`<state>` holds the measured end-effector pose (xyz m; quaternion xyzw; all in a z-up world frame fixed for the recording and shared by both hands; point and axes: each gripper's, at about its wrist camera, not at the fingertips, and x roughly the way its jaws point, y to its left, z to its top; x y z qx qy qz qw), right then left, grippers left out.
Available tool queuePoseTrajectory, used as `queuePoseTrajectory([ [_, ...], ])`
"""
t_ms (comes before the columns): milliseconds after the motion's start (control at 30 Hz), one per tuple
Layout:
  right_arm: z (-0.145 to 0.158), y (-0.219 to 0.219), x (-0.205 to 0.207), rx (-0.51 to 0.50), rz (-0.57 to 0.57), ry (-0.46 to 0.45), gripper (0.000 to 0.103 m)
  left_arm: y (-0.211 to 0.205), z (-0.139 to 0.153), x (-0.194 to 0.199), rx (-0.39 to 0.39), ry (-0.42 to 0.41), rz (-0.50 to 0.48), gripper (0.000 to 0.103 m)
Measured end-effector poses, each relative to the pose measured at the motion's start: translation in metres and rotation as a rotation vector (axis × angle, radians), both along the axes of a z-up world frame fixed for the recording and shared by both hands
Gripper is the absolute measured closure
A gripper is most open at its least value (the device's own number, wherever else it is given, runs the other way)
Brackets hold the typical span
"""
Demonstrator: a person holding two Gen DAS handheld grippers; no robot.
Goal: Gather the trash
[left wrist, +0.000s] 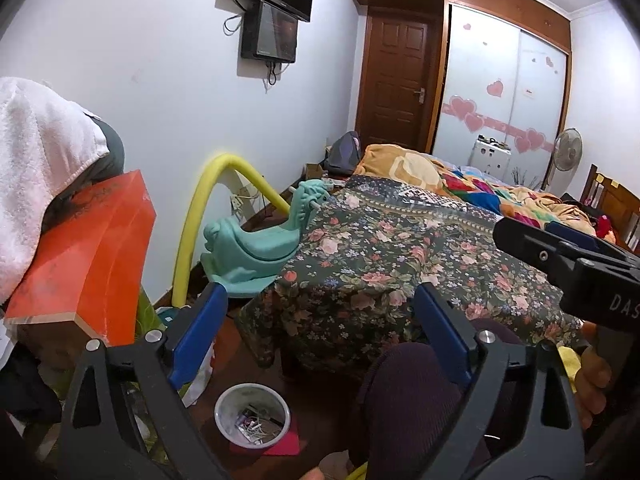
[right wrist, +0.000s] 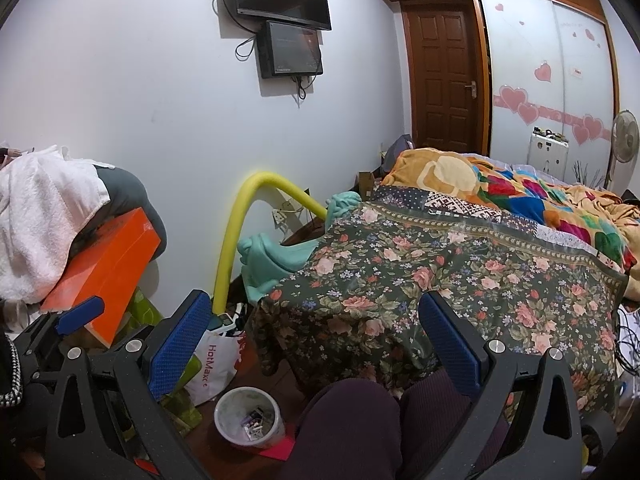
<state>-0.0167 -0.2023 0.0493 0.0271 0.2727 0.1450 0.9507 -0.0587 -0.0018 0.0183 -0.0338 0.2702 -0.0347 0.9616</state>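
Note:
A small white bin (left wrist: 252, 416) stands on the wooden floor by the bed corner, with scraps of paper and wrappers inside. It also shows in the right wrist view as the bin (right wrist: 249, 414), low and left of centre. My left gripper (left wrist: 320, 296) hangs above and behind it, jaws wide apart, nothing between the blue pads. My right gripper (right wrist: 316, 304) is open too and holds nothing. A red-pink paper (right wrist: 280, 446) lies flat on the floor under the bin's right side.
A person's knee in dark trousers (left wrist: 408, 400) sits right of the bin. A bed with a floral cover (right wrist: 440, 272) fills the right. On the left are an orange box (left wrist: 88, 264), a white towel (left wrist: 36, 160), a white shopping bag (right wrist: 216, 364), a teal rocking toy (left wrist: 256, 244) and a yellow foam tube (left wrist: 192, 224).

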Motion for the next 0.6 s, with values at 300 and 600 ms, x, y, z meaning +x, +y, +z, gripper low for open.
queuePoseTrajectory([
  [300,0.0001,0.0014,-0.0004,-0.001,0.002,0.002,0.0,0.0004,0.0017,-0.0027,0.006,-0.013,0.004,0.008],
  [600,-0.0011,-0.001,0.0032,0.0,0.005,0.009,0.0,0.0002,0.0037,-0.0028,0.013,-0.011,0.01,0.008],
])
